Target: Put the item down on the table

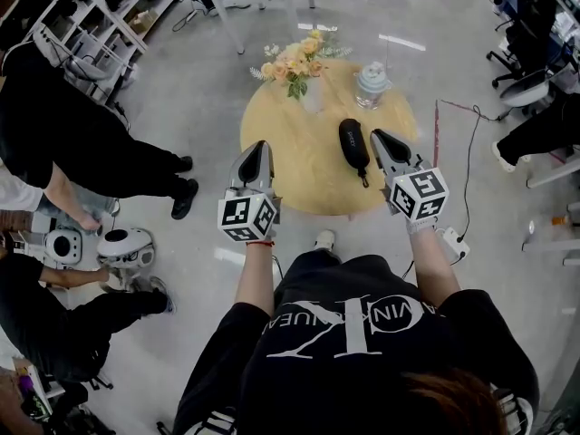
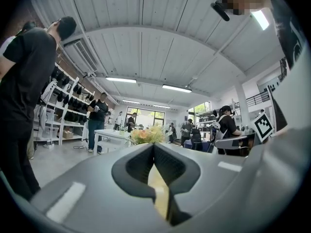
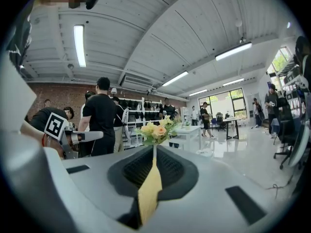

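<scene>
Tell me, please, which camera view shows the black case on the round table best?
The head view. It looks down on the whole black case, which lies flat on the round table. Neither gripper view shows the case. Of the things on the table, only the flowers appear in those two views.

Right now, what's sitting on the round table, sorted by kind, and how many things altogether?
Flower bouquet: 1
Lidded jar: 1
Black case: 1
Total: 3
</scene>
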